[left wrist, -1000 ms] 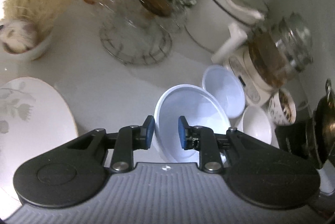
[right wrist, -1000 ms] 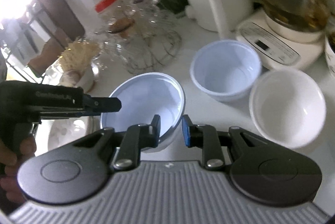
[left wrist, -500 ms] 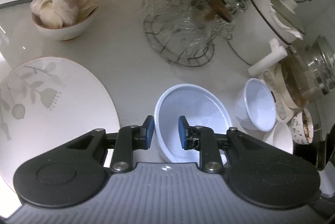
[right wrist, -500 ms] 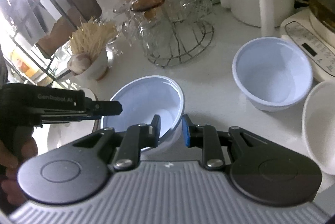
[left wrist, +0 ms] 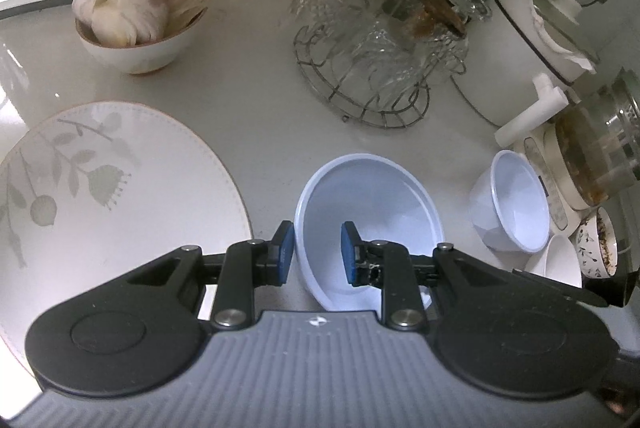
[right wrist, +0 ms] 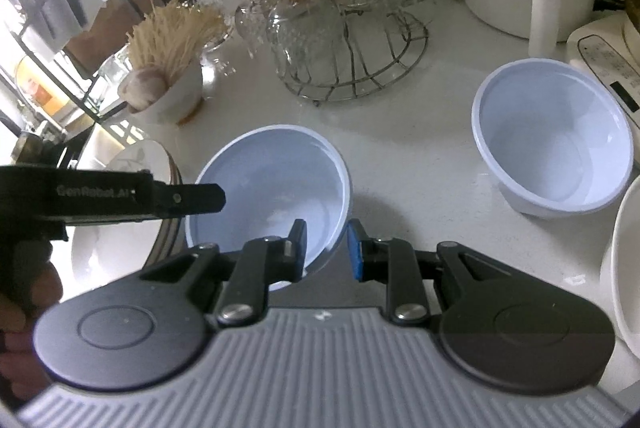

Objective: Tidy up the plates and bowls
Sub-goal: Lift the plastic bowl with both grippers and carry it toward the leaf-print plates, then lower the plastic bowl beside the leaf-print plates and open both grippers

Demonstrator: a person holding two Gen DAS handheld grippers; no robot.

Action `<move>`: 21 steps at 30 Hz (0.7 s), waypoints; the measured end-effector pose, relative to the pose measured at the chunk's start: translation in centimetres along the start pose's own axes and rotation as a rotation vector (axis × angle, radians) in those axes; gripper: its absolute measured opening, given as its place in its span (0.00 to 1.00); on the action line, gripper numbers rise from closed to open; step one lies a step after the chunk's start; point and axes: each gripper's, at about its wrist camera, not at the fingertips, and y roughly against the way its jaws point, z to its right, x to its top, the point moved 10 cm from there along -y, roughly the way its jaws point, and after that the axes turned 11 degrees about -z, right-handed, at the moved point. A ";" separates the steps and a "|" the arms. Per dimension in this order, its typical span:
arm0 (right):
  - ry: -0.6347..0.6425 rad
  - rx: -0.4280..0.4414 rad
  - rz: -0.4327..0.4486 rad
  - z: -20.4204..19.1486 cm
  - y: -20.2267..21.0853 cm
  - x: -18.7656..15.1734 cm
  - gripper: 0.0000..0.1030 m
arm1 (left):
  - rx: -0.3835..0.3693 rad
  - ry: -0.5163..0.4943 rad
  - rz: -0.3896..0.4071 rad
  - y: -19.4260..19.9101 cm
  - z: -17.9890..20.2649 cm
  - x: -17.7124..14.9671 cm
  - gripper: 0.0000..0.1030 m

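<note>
A pale blue bowl (left wrist: 372, 203) (right wrist: 272, 183) is gripped at its rim from two sides. My left gripper (left wrist: 316, 254) is shut on the near-left rim, one pad outside and one inside. My right gripper (right wrist: 326, 248) is shut on the opposite rim; in its view the left gripper (right wrist: 218, 197) reaches in side-on from the left, with a hand behind it. Whether the bowl rests on the white counter (left wrist: 256, 115) or hangs just above it I cannot tell. A second pale blue bowl (left wrist: 516, 207) (right wrist: 552, 143) and a white bowl (left wrist: 560, 262) (right wrist: 624, 276) sit to the right.
A large leaf-patterned plate (left wrist: 100, 195) lies left of the held bowl, on a stack of plates (right wrist: 132, 163). Behind stand a bowl of garlic and noodles (left wrist: 132, 39), a wire rack of glassware (left wrist: 372, 67) (right wrist: 344, 39), a white cooker (left wrist: 532, 39) and a glass kettle (left wrist: 596, 151).
Both grippers have carried the pale blue bowl lower and leftward, away from the other two bowls and close beside the patterned plate. Neither grip has changed.
</note>
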 end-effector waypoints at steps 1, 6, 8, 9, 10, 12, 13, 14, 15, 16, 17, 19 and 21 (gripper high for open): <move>0.001 -0.001 0.000 0.0 -0.1 0.0 0.24 | -0.002 -0.002 0.002 0.0 0.1 0.0 0.27; -0.022 0.004 0.021 0.0 0.2 0.1 0.26 | -0.009 -0.011 -0.001 0.1 0.0 0.0 0.34; -0.030 -0.002 0.030 0.0 0.4 0.3 0.27 | -0.013 -0.010 0.005 0.5 0.0 0.1 0.40; -0.031 -0.011 0.036 0.0 0.6 0.4 0.28 | -0.012 -0.009 0.009 0.8 0.0 0.2 0.43; -0.031 -0.013 0.046 0.0 0.9 0.6 0.37 | -0.009 -0.007 0.015 1.1 0.0 0.3 0.44; -0.034 -0.007 0.068 -0.2 1.6 0.9 0.48 | 0.002 -0.004 0.036 2.2 0.0 0.6 0.46; -0.032 -0.008 0.077 -0.2 2.0 1.0 0.49 | 0.005 -0.011 0.047 2.7 0.1 0.7 0.46; -0.025 -0.014 0.086 -0.3 2.5 1.1 0.48 | 0.010 -0.016 0.058 3.2 0.3 0.8 0.46; -0.019 -0.020 0.092 -0.3 2.8 1.2 0.48 | 0.014 -0.017 0.068 3.8 0.4 0.9 0.46; -0.013 -0.026 0.097 -0.4 3.2 1.2 0.48 | 0.013 -0.018 0.076 4.3 0.6 0.9 0.46; -0.007 -0.030 0.104 -0.4 3.7 1.2 0.48 | 0.009 -0.018 0.083 4.8 0.8 0.9 0.46; 0.001 -0.040 0.115 -0.5 4.8 1.2 0.48 | 0.012 -0.019 0.095 5.9 1.2 0.7 0.46; 0.008 -0.050 0.129 -0.6 5.9 1.2 0.48 | 0.043 -0.033 0.097 6.6 1.5 0.5 0.46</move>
